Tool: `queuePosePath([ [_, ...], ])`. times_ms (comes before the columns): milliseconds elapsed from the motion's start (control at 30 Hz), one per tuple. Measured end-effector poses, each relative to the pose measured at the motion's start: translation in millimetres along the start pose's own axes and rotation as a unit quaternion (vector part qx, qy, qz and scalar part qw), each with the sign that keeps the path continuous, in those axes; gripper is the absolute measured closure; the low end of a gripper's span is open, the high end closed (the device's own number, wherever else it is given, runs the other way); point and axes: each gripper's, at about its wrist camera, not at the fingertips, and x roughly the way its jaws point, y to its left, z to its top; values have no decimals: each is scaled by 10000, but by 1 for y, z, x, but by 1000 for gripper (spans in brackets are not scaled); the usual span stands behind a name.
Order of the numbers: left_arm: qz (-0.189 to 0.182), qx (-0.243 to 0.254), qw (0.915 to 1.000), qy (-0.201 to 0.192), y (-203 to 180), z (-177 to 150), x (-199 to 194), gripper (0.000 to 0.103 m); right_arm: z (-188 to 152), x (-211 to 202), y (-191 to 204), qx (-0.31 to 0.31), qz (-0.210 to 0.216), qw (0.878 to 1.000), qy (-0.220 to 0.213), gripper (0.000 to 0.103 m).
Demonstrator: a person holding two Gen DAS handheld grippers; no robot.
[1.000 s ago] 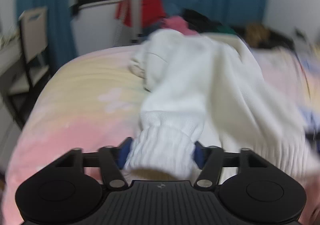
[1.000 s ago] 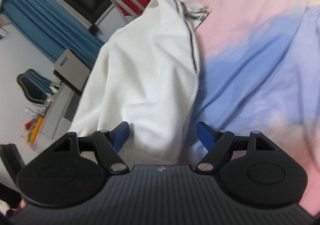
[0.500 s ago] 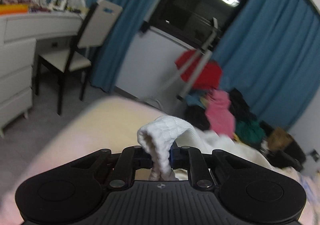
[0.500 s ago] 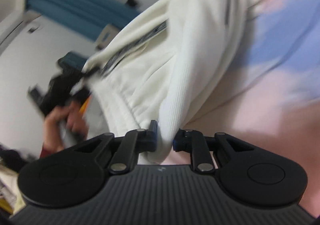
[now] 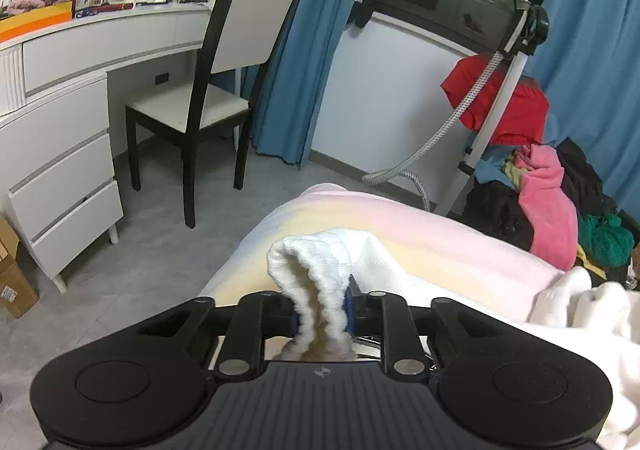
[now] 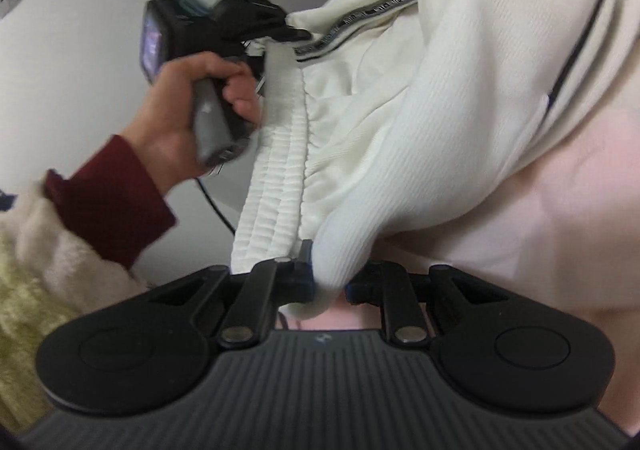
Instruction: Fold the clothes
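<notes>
A white ribbed garment with a dark-striped trim is held up over the bed by both grippers. My left gripper (image 5: 322,312) is shut on its ribbed elastic band (image 5: 316,274); the rest of the garment (image 5: 580,302) trails off to the right. My right gripper (image 6: 328,284) is shut on a fold of the white garment (image 6: 460,98). In the right wrist view the ribbed band (image 6: 276,166) runs taut up to the left gripper (image 6: 276,32), held in the person's hand (image 6: 180,110).
The bed (image 5: 420,234) has a pastel pink and yellow sheet. A pile of clothes (image 5: 548,194) and a garment steamer pole (image 5: 496,98) stand beyond it. A chair (image 5: 216,90) and a white dresser (image 5: 60,122) are on the left, across grey floor.
Both grippers went from open around the garment to shut on it and lifted it. The left gripper has tilted up toward the room; the band now stretches between the two grippers.
</notes>
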Motion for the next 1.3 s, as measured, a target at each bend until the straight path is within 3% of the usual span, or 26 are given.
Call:
queuePosePath([
  [67,-12,53,10000,-57,-1,-2,-8,63,7,-8,6,-205,-124,9997,7,78],
  [133,52,95,9999,-28,-2,-3,-22,25,12,-16,12,-400,-301,9987,-14,59],
  [200,65,167,9998,-80,-4,-3,-38,13,8,-25,16,-543,-466,9974,-126,25],
  [300,38,334,9992,-210,-12,-11,-70,6,7,-48,23,-738,-622,9949,-289,21],
  [400,5,476,9982,-352,-30,-27,-108,4,9,-77,31,-1092,-916,9881,-586,21],
  [533,-386,707,9950,-590,-61,-54,-159,4,14,-132,39,-1541,-1269,9737,-1101,22],
  [833,-1308,1506,9733,-1134,-151,-122,-246,0,23,-246,15,-2290,-2546,9108,-2307,22],
  [900,-1481,1606,9692,-1141,-169,-132,-251,0,23,-267,1,-2139,-2770,9023,-2517,22],
  [1033,-1737,1730,9644,-993,-206,-145,-238,0,29,-269,-34,-1520,-2766,9044,-2872,22],
  [1133,-1881,1779,9620,-868,-237,-153,-217,1,33,-269,-50,-1342,-2736,9050,-2968,22],
  [1300,-2223,1576,9601,-624,-282,-153,-172,5,26,-270,-73,-1334,-3094,8957,-2901,22],
])
